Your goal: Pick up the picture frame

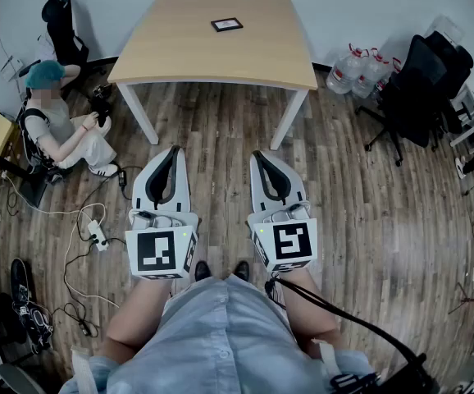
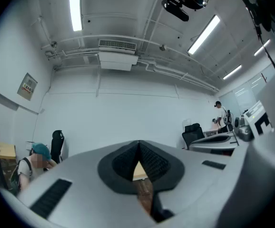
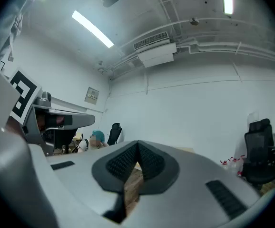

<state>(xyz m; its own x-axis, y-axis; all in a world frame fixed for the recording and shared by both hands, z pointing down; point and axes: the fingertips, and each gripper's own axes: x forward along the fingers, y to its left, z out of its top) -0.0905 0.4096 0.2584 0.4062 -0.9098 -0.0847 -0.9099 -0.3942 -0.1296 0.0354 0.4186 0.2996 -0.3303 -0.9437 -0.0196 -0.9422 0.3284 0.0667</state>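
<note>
On the table point(image 1: 180, 43) well ahead, the picture frame point(image 1: 226, 25) lies flat, long side crosswise, far from my left gripper point(image 1: 171, 151) and slightly nearer my right gripper point(image 1: 261, 155), both clenched empty.

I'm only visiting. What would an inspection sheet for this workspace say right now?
Surface: wooden table.
Job's things: picture frame lies flat near its far edge, untouched.
Clutter: nothing seen on the table.
Grippers: left tool and right tool both shut, empty, short of the table.
Cables: power strip and cords on the floor at left; black cable trails from the right tool.
Surroundings: seated person, water bottles, office chair.
</note>
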